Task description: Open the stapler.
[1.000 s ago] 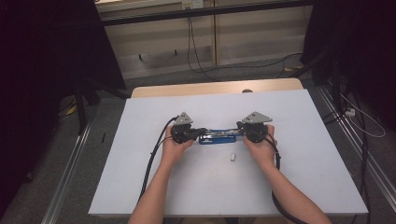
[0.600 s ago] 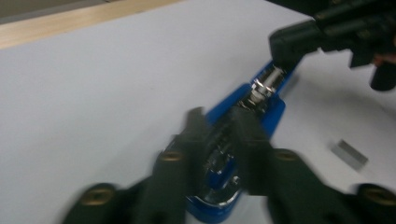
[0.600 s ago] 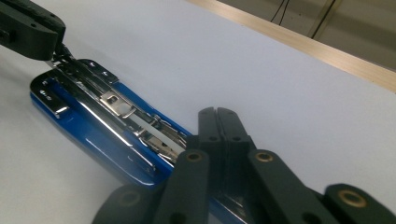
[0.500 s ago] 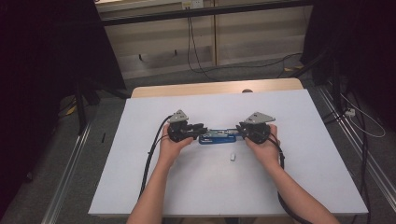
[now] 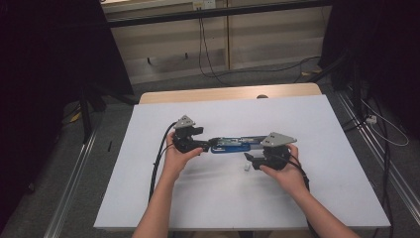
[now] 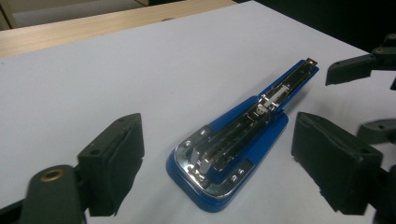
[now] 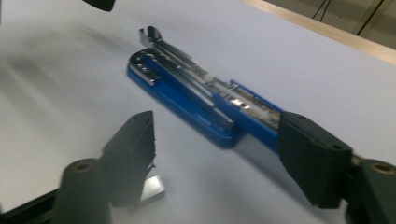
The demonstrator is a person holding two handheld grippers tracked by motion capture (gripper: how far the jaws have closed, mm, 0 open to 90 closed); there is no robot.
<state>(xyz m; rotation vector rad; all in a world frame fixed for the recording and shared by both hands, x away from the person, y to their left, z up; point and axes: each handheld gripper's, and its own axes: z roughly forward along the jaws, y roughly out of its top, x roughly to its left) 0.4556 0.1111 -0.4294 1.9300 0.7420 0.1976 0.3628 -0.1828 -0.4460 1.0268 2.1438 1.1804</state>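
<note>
A blue stapler, opened flat on the white worktop, lies released between the just-opened left claw and right claw; rigid, slick metal, probably best gripped across its plastic base.

Bare forearms, black left gripper, right gripper, grey triangular plates, black cables

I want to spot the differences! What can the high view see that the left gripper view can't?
High view alone: the person's two hands, the left hand among them, plus a small silver piece by the right gripper. Left gripper view alone: the stapler's shiny metal insides up close, between the open left gripper's jaws. Both: the blue stapler lying opened flat on the white table.
</note>
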